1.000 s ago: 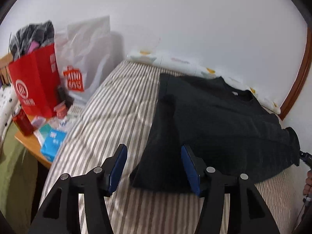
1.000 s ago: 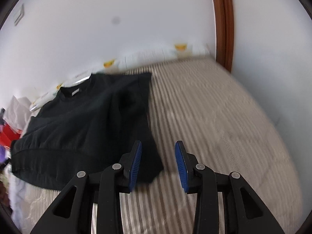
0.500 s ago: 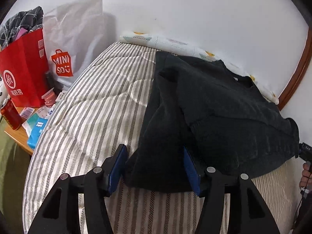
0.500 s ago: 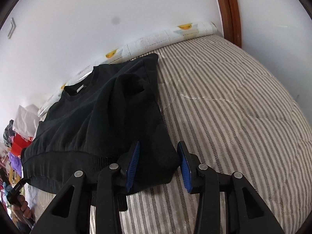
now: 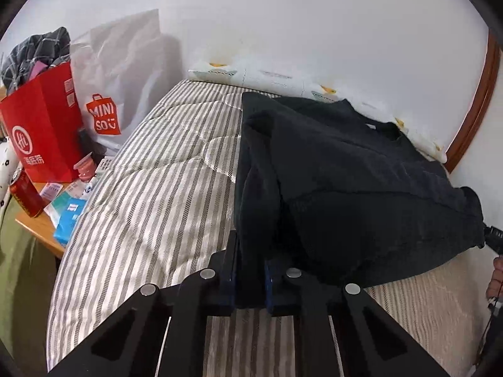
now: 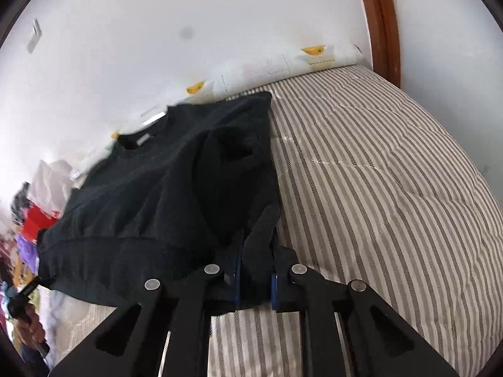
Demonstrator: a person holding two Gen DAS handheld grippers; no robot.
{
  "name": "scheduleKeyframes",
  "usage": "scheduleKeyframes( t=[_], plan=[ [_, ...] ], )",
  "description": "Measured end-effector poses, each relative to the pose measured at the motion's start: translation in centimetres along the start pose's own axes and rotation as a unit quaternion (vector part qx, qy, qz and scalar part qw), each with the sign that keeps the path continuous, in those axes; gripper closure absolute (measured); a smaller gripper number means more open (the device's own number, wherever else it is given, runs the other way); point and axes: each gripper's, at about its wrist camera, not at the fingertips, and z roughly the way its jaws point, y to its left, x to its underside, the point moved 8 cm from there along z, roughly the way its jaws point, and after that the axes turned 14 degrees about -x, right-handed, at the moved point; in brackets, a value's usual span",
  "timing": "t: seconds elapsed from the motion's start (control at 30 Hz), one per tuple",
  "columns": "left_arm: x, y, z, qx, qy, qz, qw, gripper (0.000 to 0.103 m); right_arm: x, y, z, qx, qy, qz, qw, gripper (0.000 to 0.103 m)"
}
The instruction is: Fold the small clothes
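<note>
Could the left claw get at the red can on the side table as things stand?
Probably not right now: the left claw is shut on the black sweater's hem. The red can stands off to its left on the side table, unobstructed, but the claw must let go first.

From my left claw's view: a white plastic bag (image 5: 125, 72) beside the bed carries an orange shopping-bag logo (image 5: 103, 114) reading "MINI SO". The red paper bag (image 5: 44, 125) next to it bears a white circular emblem and white Chinese characters, too small for me to read. In my right claw's view I can read nothing.
</note>
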Motion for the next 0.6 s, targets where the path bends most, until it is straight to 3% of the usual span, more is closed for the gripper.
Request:
scheduleKeyframes(
  t=[0.6],
  plan=[
    [7.5, 0.8, -7.3, 0.019, 0.010, 0.043, 0.9988, 0.091, 7.5, 0.2, -9.0, -0.005, 0.004, -0.026, 1.000, 0.091]
  ],
)
